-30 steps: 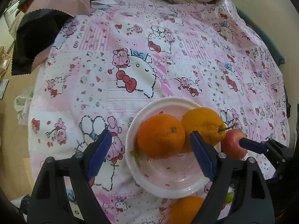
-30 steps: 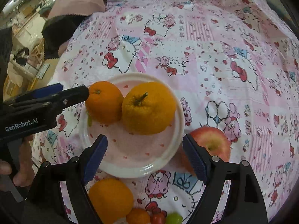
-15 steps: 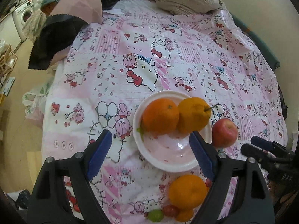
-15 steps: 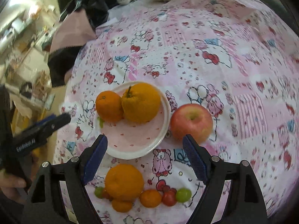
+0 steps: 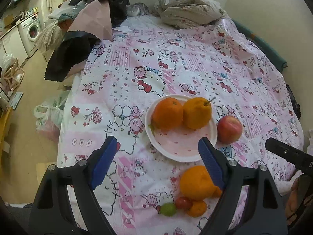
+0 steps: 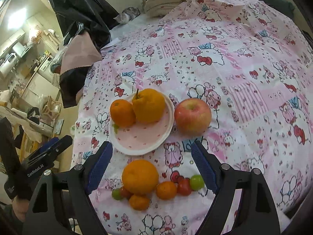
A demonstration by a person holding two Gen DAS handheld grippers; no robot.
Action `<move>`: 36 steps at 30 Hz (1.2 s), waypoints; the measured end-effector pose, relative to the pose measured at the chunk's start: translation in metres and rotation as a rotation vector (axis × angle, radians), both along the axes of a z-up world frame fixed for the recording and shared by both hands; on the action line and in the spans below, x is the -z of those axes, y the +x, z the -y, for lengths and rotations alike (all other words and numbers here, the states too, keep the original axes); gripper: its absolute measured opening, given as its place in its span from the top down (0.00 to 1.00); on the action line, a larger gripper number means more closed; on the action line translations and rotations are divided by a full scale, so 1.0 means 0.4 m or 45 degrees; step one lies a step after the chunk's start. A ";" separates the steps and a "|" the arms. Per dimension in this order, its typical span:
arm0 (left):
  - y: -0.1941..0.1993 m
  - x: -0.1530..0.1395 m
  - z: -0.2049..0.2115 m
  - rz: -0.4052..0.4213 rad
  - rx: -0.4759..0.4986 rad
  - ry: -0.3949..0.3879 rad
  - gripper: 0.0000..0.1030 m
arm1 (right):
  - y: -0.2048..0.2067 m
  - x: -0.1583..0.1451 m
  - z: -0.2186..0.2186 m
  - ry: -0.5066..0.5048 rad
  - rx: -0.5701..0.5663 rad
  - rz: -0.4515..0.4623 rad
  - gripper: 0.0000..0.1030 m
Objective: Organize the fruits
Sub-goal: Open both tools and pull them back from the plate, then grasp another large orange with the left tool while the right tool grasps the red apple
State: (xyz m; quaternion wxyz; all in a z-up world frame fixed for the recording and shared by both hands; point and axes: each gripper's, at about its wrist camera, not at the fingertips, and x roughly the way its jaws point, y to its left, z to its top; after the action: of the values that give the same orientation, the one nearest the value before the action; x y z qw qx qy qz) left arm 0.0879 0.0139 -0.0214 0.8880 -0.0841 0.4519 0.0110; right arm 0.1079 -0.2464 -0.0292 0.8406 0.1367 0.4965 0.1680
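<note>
A white plate [image 5: 185, 148] [image 6: 140, 139] on the pink cloth holds a round orange [image 5: 167, 113] [image 6: 122, 113] and a stemmed, lumpy orange [image 5: 197, 112] [image 6: 148, 105]. A red apple [image 5: 229, 129] [image 6: 192, 116] lies on the cloth right of the plate. Nearer me lie a big orange [image 5: 195, 183] [image 6: 139, 176], small oranges [image 6: 166, 190], cherry tomatoes [image 6: 183, 187] and green grapes [image 6: 196, 182]. My left gripper [image 5: 157, 162] is open and empty, above the near side of the plate. My right gripper [image 6: 151, 163] is open and empty, above the big orange.
A black and pink cloth [image 5: 78, 45] hangs off the far left edge. Crumpled bedding [image 5: 187, 11] lies at the far end. A wall runs along the right side. The floor and a plastic bag [image 5: 49, 113] are on the left.
Both grippers have pulled back and up from the plate, so the loose fruit near me has come into view. Both stay open. The fruit has not moved.
</note>
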 end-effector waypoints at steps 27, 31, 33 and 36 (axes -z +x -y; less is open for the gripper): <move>-0.012 0.306 0.249 -0.511 0.312 -0.035 0.20 | -0.019 0.127 0.103 0.110 0.152 -0.273 0.17; 0.005 0.340 0.254 -0.569 0.319 -0.081 0.18 | -0.011 0.139 0.093 0.094 0.129 -0.292 0.17; 0.015 0.355 0.253 -0.585 0.311 -0.113 0.17 | -0.004 0.146 0.088 0.080 0.129 -0.301 0.17; 0.017 0.363 0.261 -0.563 0.314 -0.099 0.18 | 0.003 0.155 0.088 0.070 0.136 -0.313 0.17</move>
State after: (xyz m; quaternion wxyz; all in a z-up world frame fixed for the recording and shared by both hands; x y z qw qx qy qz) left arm 0.0948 -0.0907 -0.1667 0.7584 -0.0579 0.6419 -0.0968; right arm 0.1089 -0.2817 -0.0914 0.7769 0.2057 0.5831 0.1187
